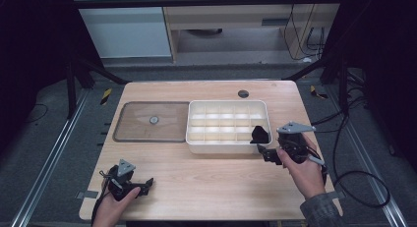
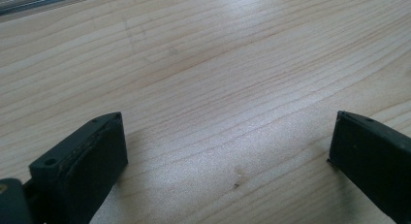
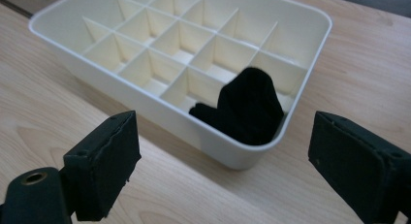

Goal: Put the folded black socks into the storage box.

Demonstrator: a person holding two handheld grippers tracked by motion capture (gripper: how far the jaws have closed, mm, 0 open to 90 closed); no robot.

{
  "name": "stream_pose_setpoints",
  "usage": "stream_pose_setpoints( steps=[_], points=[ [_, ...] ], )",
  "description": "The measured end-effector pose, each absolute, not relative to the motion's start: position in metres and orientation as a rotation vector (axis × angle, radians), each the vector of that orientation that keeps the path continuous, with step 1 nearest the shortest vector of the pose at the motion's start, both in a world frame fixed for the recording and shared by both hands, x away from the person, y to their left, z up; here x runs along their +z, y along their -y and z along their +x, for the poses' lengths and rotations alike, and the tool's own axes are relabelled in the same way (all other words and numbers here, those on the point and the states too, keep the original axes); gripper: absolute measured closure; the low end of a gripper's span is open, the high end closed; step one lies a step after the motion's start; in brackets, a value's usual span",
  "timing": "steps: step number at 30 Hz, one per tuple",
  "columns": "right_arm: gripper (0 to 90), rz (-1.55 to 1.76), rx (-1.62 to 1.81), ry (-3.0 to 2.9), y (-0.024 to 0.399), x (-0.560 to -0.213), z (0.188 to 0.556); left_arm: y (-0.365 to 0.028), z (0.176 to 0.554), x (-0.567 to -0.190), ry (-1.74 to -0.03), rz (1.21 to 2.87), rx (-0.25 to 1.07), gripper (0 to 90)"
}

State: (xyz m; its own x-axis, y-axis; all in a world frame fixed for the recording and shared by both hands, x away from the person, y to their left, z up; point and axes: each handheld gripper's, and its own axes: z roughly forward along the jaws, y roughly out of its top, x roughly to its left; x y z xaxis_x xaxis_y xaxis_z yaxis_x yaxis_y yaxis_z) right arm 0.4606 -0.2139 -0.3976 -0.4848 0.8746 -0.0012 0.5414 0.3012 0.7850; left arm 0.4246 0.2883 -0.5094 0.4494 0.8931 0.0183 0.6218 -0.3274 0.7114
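A white divided tray [image 1: 228, 147] sits on the wooden table [image 1: 206, 183], right of centre, with a flat transparent lid [image 1: 150, 121] lying just beside its left wall; a small round knob [image 1: 154, 120] shows at the lid's middle, and a dark round grommet [image 1: 243, 94] is set into the table beyond the tray. A black, soft-looking thing [image 3: 249, 107], perhaps a folded cloth or sock, is tucked into the tray's near right corner compartment and rises a little above the rim [image 1: 260, 135]; the other compartments that can be seen hold nothing. The right tongs [image 3: 220, 178] are held by the person's right hand [image 1: 305, 170] just outside that corner of the tray, pointing toward the black thing; their jaws stand wide apart with nothing between them, clear of the tray wall. The left tongs [image 2: 225, 151] rest low over bare table near its front left edge, held by the left hand [image 1: 112, 207], well apart from the tray; their jaws are likewise spread wide and grip nothing; only wood grain lies between them.
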Motion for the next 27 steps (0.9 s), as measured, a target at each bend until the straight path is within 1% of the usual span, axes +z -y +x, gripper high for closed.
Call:
stream_pose_setpoints(
  steps=[8, 14, 27],
  points=[
    [11.7, 1.308, 0.987, -2.158, 0.229, -0.437, 0.451, -0.288, 0.424, -0.509, -1.26, 2.068, 0.549, 0.0],
    [12.4, 1.335, 0.991, -2.174, 0.237, -0.457, 0.445, -0.288, 0.424, -0.509, -1.261, 2.067, 0.549, 0.0],
    [12.5, 1.25, 0.97, -2.252, 0.223, -0.494, 0.435, -0.288, 0.424, -0.509, -1.26, 2.07, 0.547, 0.0]
  ],
)
